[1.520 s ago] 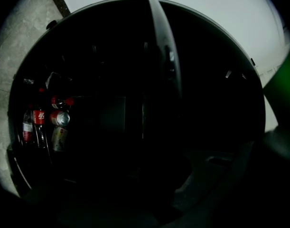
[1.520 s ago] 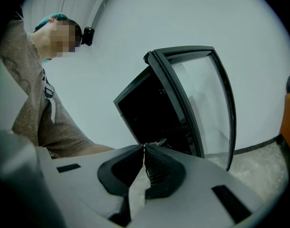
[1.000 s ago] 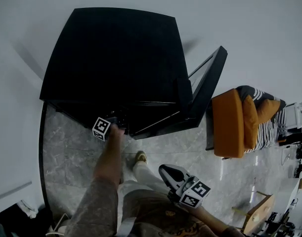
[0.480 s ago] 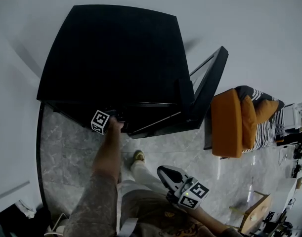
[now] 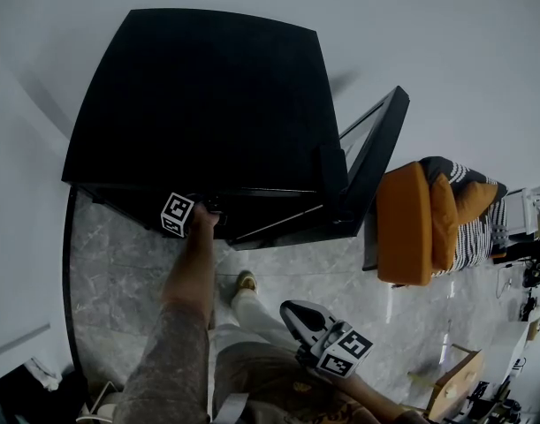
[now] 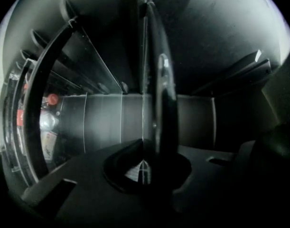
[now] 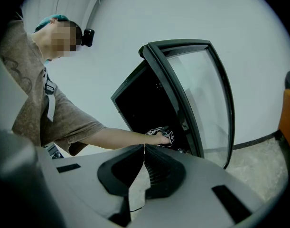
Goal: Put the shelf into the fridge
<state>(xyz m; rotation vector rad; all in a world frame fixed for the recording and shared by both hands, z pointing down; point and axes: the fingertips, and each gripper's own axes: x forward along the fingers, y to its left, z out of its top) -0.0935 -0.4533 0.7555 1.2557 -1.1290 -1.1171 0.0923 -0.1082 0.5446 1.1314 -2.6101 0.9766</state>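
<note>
A black fridge (image 5: 208, 95) stands with its glass door (image 5: 376, 157) swung open to the right. My left gripper (image 5: 203, 212) reaches into the fridge opening at its lower front, and its tips are hidden in the dark there. In the left gripper view a thin dark shelf (image 6: 156, 80) stands edge-on, running up from between the jaws, and the left gripper (image 6: 145, 167) is shut on its near edge. Rails line the fridge's inner walls (image 6: 239, 70). My right gripper (image 5: 292, 310) hangs low by the person's waist, away from the fridge. The right gripper (image 7: 144, 158) is shut with nothing in it.
An orange seat (image 5: 411, 223) with a striped cushion (image 5: 477, 210) stands just right of the open door. Grey marble floor (image 5: 119, 272) lies in front of the fridge. Small items with a red top (image 6: 50, 101) show at the left in the left gripper view.
The left gripper has edged a little further up into the fridge opening. The right gripper has hardly moved.
</note>
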